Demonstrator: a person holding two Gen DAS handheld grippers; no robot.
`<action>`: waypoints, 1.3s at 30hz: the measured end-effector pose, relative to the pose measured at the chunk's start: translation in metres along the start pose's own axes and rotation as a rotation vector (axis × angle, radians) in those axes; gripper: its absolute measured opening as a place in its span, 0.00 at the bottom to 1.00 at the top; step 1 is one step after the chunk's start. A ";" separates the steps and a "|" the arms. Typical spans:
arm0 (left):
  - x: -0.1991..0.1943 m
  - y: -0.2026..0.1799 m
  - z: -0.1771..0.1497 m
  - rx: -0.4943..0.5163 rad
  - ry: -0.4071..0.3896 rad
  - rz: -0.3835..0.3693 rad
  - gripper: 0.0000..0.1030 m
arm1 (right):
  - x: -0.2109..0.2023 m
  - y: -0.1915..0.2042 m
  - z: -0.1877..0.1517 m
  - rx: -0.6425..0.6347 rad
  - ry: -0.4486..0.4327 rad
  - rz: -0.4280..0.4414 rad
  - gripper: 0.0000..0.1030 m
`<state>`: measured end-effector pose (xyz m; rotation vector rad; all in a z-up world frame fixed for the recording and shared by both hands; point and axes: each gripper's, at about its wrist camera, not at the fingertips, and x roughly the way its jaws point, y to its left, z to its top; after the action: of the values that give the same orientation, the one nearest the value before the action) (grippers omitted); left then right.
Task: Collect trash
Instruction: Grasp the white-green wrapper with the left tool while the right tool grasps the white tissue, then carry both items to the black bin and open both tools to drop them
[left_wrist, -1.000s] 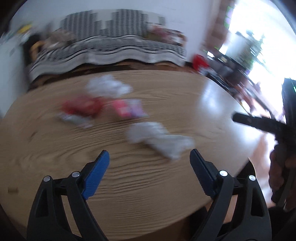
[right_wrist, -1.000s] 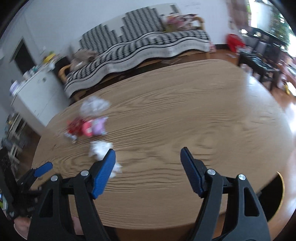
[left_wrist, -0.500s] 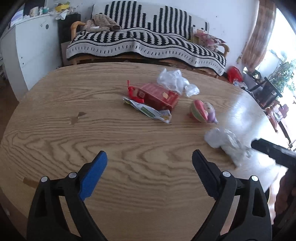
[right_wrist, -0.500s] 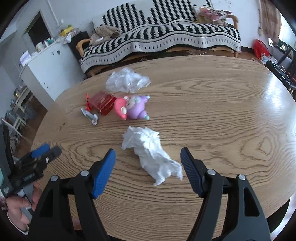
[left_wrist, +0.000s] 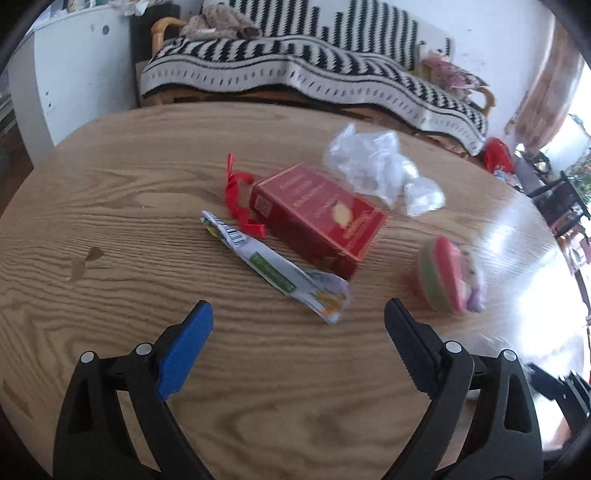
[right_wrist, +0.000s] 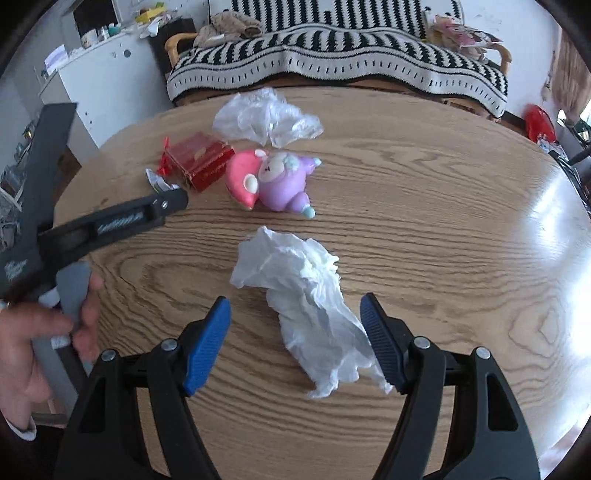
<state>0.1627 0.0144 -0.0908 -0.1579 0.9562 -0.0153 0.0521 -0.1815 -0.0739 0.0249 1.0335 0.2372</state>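
Step in hand: the right hand-held gripper (right_wrist: 295, 325) is straddling the crumpled white tissue (right_wrist: 303, 295), jaws spread wide and holding nothing; I judge a pickup is next.
Doing it well: lowering until both pads flank the tissue's thick middle, then closing fully, since soft paper is likely to slip from a loose pinch.
Left hand-held gripper (left_wrist: 295, 321): it is hanging wide apart and holding nothing, just short of the foil wrapper (left_wrist: 273, 266).
Other trash: the red box (left_wrist: 317, 218) is lying against the wrapper, with clear plastic film (left_wrist: 380, 170) beyond it, toward the far edge of the surface (left_wrist: 110, 206).
Not trash, likely: the plush toy (right_wrist: 273, 181) is sitting near the tissue's far end.
Open room: bare wood is stretching toward the right edge; the near edge is lying close under both grippers.
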 end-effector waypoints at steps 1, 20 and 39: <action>0.001 0.001 0.001 0.007 -0.005 0.019 0.88 | 0.002 -0.001 0.001 -0.005 0.005 0.002 0.68; -0.006 0.050 0.007 0.029 0.002 0.075 0.90 | 0.025 0.004 0.006 -0.067 0.048 -0.005 0.69; -0.014 0.034 0.007 0.075 -0.023 0.040 0.17 | -0.011 -0.006 0.000 -0.026 -0.004 -0.016 0.21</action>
<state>0.1585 0.0499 -0.0799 -0.0690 0.9339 -0.0122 0.0483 -0.1898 -0.0655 -0.0063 1.0266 0.2359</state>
